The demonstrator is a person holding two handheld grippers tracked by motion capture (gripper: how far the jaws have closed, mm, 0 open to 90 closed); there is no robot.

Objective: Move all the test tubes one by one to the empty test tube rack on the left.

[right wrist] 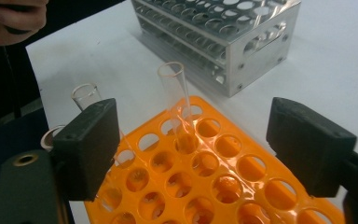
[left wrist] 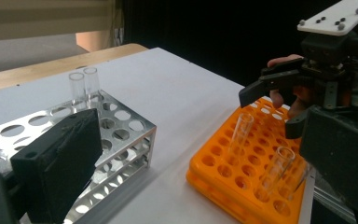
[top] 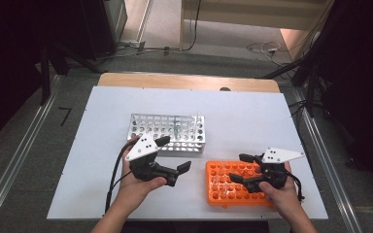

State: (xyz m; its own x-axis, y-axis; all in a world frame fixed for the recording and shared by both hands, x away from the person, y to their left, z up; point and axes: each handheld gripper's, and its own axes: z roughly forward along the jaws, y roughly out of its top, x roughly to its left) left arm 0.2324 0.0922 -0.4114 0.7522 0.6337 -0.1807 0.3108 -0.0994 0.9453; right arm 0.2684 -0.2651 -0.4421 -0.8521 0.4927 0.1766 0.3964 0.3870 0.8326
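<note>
Between my right gripper's wide-parted jaws, which grip nothing, a clear test tube stands tilted in the orange rack at centre frame. Two more tubes stand at the left jaw. Upper right sits the metal rack. My left gripper, also agape and empty, hovers mid-left of the high view.

The white desk is evenly, brightly lit from above, with dark surroundings at the frame edges. Shadows are soft. The high view is slightly soft; the near tongs blur in both gripper views.
</note>
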